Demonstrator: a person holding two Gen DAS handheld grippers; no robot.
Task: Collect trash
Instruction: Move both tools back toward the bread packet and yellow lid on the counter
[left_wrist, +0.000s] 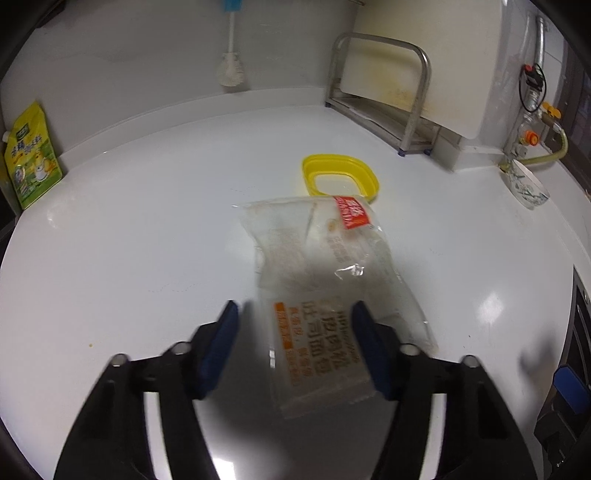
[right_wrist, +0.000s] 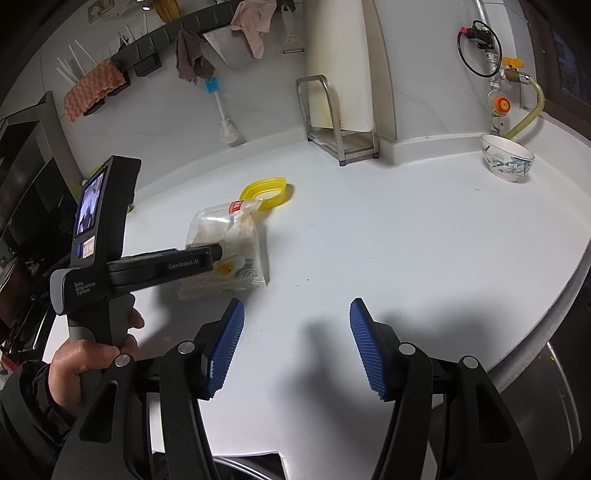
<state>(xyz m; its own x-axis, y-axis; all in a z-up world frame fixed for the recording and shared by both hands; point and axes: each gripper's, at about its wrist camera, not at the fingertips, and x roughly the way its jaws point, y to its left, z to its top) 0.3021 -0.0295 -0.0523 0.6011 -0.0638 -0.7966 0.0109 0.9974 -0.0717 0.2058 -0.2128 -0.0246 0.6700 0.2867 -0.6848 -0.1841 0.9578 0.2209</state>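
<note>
The clear bread wrapper (left_wrist: 325, 291) lies on the white surface (left_wrist: 129, 258) just before the yellow lid (left_wrist: 341, 177). The left hand-held gripper (left_wrist: 295, 321) straddles its near end, jaws apart, not yet pinching; both layers should be caught squarely. The right hand-held gripper (right_wrist: 297, 317) is held apart, empty.

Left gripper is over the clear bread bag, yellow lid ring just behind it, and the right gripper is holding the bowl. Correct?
Not quite. The right gripper holds nothing: in the right wrist view its jaws stand open over bare counter, and the bowl sits far off by the wall. The left gripper, bread bag and yellow lid ring are as stated.
</note>
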